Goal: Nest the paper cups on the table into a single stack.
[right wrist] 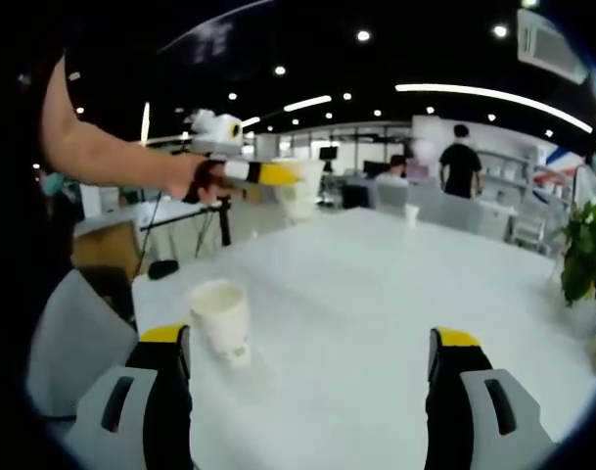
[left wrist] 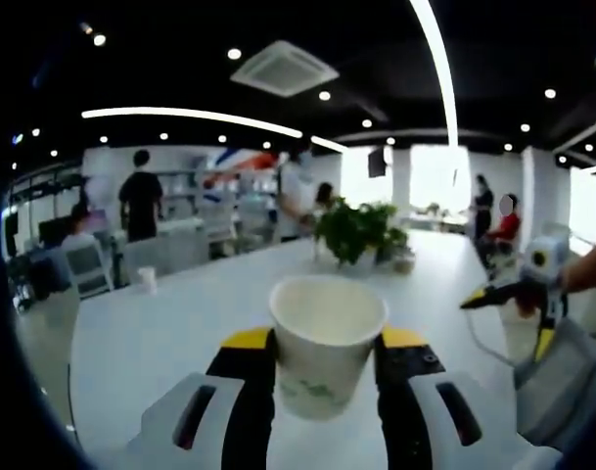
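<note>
A white paper cup with a faint green print sits upright between the yellow-tipped jaws of my left gripper, which is shut on it above the white table. In the right gripper view the same held cup hangs in the air in the left gripper, with a hand behind it. A second paper cup stands on the table just ahead of the left jaw of my right gripper, which is open and holds nothing. A third small cup stands far off on the table.
A potted green plant stands in the middle of the long table, and shows at the right edge of the other view. Chairs and several people are at the far end. My right gripper comes in from the right, held by a hand.
</note>
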`<state>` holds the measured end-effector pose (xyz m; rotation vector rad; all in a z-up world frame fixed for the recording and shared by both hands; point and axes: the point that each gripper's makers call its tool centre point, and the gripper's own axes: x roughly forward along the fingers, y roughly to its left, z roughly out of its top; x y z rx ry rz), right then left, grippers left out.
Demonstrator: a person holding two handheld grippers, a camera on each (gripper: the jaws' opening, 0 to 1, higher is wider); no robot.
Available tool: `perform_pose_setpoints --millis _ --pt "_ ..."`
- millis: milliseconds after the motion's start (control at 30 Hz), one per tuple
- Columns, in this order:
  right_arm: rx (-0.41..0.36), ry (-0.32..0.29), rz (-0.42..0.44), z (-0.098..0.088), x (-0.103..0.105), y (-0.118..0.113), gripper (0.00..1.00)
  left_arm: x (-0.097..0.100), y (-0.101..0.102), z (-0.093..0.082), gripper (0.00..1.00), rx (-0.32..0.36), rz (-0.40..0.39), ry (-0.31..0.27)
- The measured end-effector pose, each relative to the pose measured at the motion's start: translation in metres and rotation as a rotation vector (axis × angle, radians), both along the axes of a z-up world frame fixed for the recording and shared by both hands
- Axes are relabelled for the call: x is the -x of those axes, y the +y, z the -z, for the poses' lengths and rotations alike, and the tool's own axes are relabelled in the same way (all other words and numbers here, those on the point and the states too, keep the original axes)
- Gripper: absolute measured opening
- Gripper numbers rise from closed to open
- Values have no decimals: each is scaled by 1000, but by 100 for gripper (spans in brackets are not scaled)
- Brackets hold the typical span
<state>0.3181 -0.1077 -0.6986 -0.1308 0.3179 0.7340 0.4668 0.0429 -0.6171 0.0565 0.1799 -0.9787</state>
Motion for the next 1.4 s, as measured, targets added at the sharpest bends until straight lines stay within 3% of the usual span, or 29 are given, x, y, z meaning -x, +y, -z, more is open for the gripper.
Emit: perform_pose_setpoints --millis 533,900,1400 --pt "-3 -6 -12 -2 2 5 100 28 -7 -14 36 26 27 -35" --pt "-6 -5 -4 -4 5 1 100 64 -14 -11 36 2 81 -29" --pt "-12 5 9 0 9 -4 100 91 -11 -15 36 77 88 -5"
